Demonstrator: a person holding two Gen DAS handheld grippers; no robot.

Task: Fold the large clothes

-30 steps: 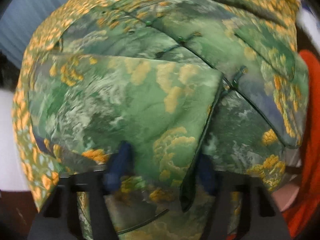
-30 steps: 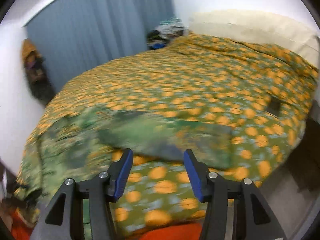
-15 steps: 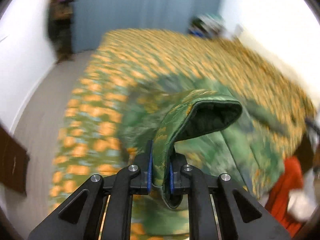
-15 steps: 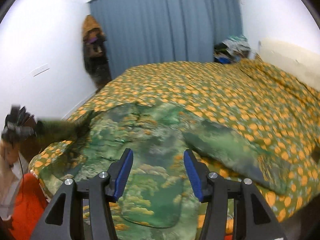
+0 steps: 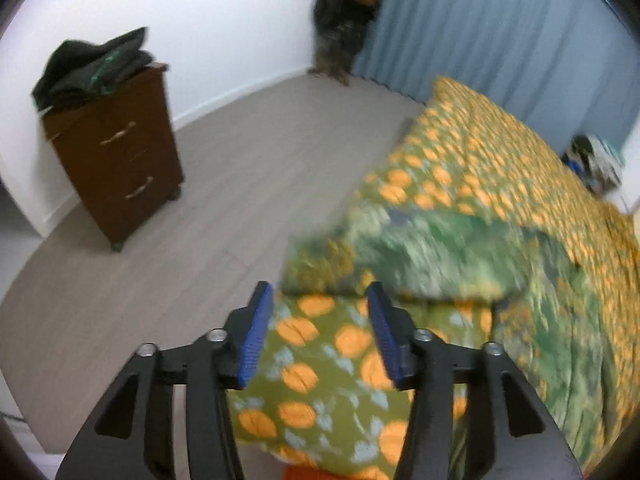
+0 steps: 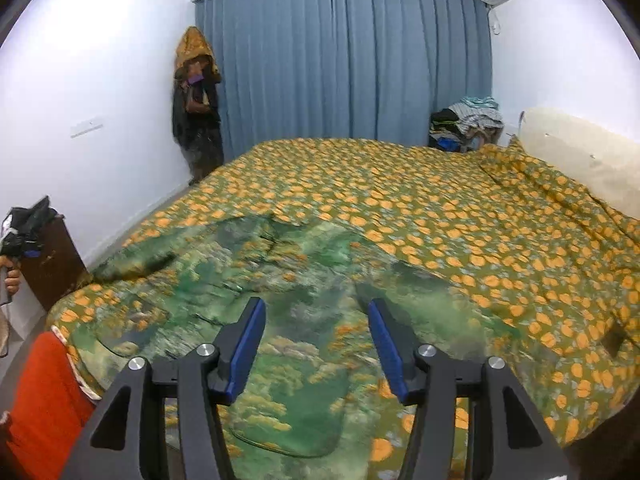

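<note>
Bedspread (image 6: 460,216): one green garment (image 6: 288,280); two grippers (image 5: 316,320) (image 6: 316,336) agape, empty.

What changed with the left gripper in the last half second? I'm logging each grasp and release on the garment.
The left gripper let go: half a second ago its jaws were shut on a fold of the green garment; now they stand open and empty, and that fabric lies on the orange-flowered bedspread. Its view has swung toward the floor and brown cabinet. The right gripper stayed open above the garment.

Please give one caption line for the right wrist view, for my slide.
Open right gripper above a green garment spread on the bed.
</note>
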